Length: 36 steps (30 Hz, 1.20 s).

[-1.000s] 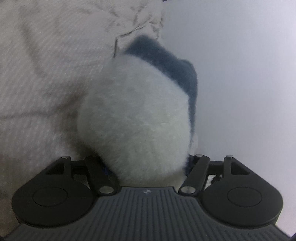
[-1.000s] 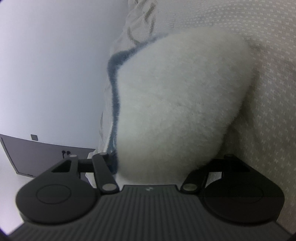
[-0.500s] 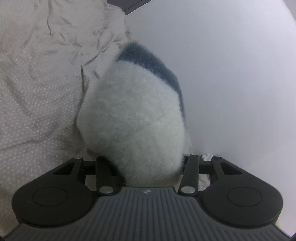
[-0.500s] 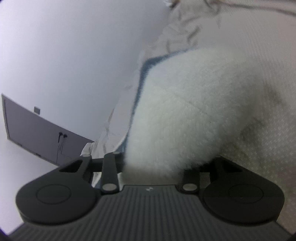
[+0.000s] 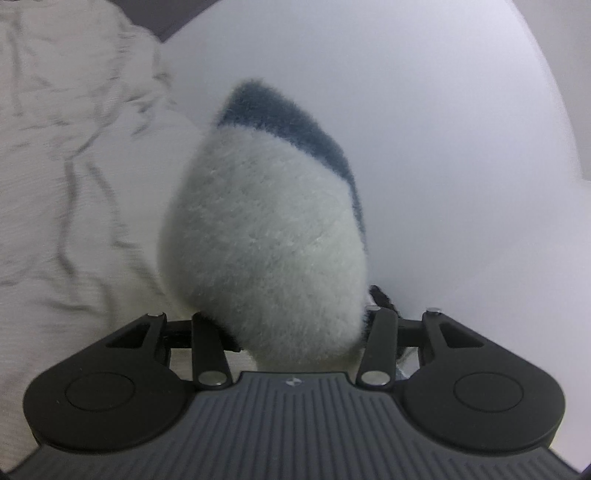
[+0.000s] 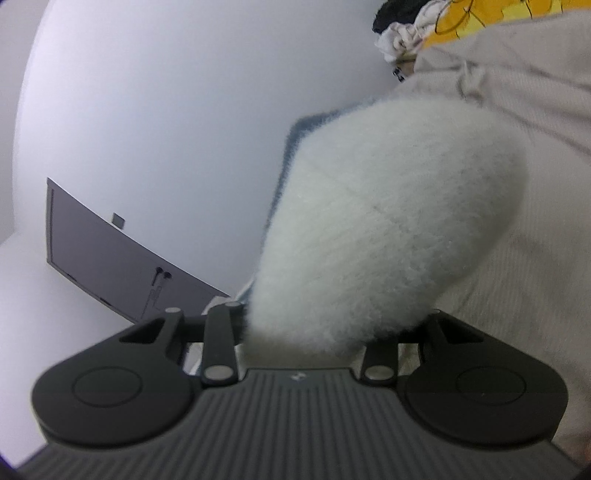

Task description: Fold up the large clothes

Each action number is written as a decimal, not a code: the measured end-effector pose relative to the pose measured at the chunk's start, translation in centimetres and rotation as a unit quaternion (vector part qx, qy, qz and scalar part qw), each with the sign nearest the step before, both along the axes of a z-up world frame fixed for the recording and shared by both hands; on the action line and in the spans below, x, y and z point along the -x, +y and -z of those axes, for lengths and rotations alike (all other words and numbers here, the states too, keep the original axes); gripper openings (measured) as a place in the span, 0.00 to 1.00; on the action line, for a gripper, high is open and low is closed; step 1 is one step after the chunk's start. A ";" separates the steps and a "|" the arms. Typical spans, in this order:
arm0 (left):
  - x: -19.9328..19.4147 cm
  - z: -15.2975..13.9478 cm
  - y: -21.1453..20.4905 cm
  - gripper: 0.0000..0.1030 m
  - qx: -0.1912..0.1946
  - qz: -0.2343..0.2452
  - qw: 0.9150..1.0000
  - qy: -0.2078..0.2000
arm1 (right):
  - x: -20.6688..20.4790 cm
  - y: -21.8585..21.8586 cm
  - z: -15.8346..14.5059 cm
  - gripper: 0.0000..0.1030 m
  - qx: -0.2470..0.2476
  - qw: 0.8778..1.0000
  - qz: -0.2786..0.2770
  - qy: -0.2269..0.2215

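Observation:
A fluffy white garment with a dark blue band (image 5: 266,236) bulges out of my left gripper (image 5: 291,332), whose fingertips are hidden under the fleece; it is shut on the fabric and holds it up. The same white fleece garment (image 6: 384,229), with a blue edge on its left, fills the jaws of my right gripper (image 6: 306,332), which is shut on it too. The garment hangs lifted above a wrinkled beige bedsheet (image 5: 74,177).
The beige sheet also shows in the right wrist view (image 6: 517,258). A pile of other clothes, yellow and white (image 6: 443,22), lies at the top right. A plain white wall (image 5: 443,147) stands behind. A grey panel (image 6: 110,266) is on the wall at left.
Both grippers have lifted and tilted upward with the fleece garment. More wall and less sheet are in view, and the clothes pile has come into the right view.

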<state>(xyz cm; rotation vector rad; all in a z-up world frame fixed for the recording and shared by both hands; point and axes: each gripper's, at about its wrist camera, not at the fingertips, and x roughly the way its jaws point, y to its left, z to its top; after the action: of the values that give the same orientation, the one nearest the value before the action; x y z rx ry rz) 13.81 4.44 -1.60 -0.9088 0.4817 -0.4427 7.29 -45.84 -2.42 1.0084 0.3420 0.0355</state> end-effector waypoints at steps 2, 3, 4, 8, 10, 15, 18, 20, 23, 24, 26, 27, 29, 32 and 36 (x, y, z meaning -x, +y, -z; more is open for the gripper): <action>-0.8 -1.4 -2.1 0.49 0.003 0.010 1.000 -0.005 | 0.3 -1.5 -1.2 0.41 0.000 1.000 0.003 -0.006; -1.3 -2.2 -3.3 0.49 0.004 0.017 1.000 -0.008 | 0.4 -2.5 -1.9 0.41 0.002 1.000 0.008 -0.010; -1.7 -2.9 -4.6 0.49 0.005 0.022 1.000 -0.011 | 0.5 -3.6 -2.5 0.41 0.003 1.000 0.013 -0.014; -4.7 -4.8 -10.8 0.49 0.019 0.049 0.998 -0.021 | 0.6 -8.5 -4.8 0.41 0.002 0.999 0.043 -0.031; -6.6 -5.2 -14.2 0.49 0.028 0.063 0.997 -0.019 | 0.5 -11.2 -5.8 0.41 0.012 0.998 0.058 -0.038; -12.1 -4.0 -22.1 0.49 0.042 0.094 0.995 0.001 | -1.4 -18.0 -6.5 0.41 0.032 0.994 0.094 -0.039; -15.6 -2.1 -25.9 0.49 0.035 0.104 0.994 0.015 | -3.4 -20.9 -5.5 0.41 0.042 0.993 0.111 -0.027; -17.6 -0.4 -27.8 0.49 0.028 0.108 0.993 0.025 | -5.1 -22.6 -4.1 0.41 0.043 0.992 0.115 -0.016; -20.5 2.3 -29.6 0.49 0.016 0.109 0.993 0.038 | -7.7 -24.4 -1.6 0.41 0.044 0.993 0.111 0.000; -21.5 3.4 -30.1 0.49 0.012 0.108 0.993 0.045 | -8.6 -24.9 -0.7 0.41 0.045 0.993 0.109 0.005; -23.1 5.2 -30.7 0.49 0.006 0.108 0.993 0.055 | -10.3 -25.6 1.0 0.41 0.045 0.993 0.104 0.013; -23.8 6.1 -30.9 0.49 0.004 0.109 0.992 0.058 | -11.2 -25.9 1.7 0.41 0.044 0.994 0.102 0.017; -24.8 8.1 -31.1 0.49 0.000 0.110 0.992 0.065 | -12.5 -26.2 3.5 0.41 0.041 0.994 0.099 0.023; -26.2 10.8 -31.3 0.49 -0.012 0.113 0.992 0.063 | -13.8 -26.0 6.0 0.41 0.044 0.994 0.094 0.036; -27.1 13.7 -31.3 0.50 -0.012 0.112 0.991 0.072 | -14.5 -26.2 8.8 0.41 0.037 0.994 0.085 0.053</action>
<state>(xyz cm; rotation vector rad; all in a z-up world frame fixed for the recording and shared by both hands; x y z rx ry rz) 40.89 -26.82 -15.28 -0.8704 0.7248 -0.5769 21.83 -72.00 -11.22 0.9646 0.3513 -0.1847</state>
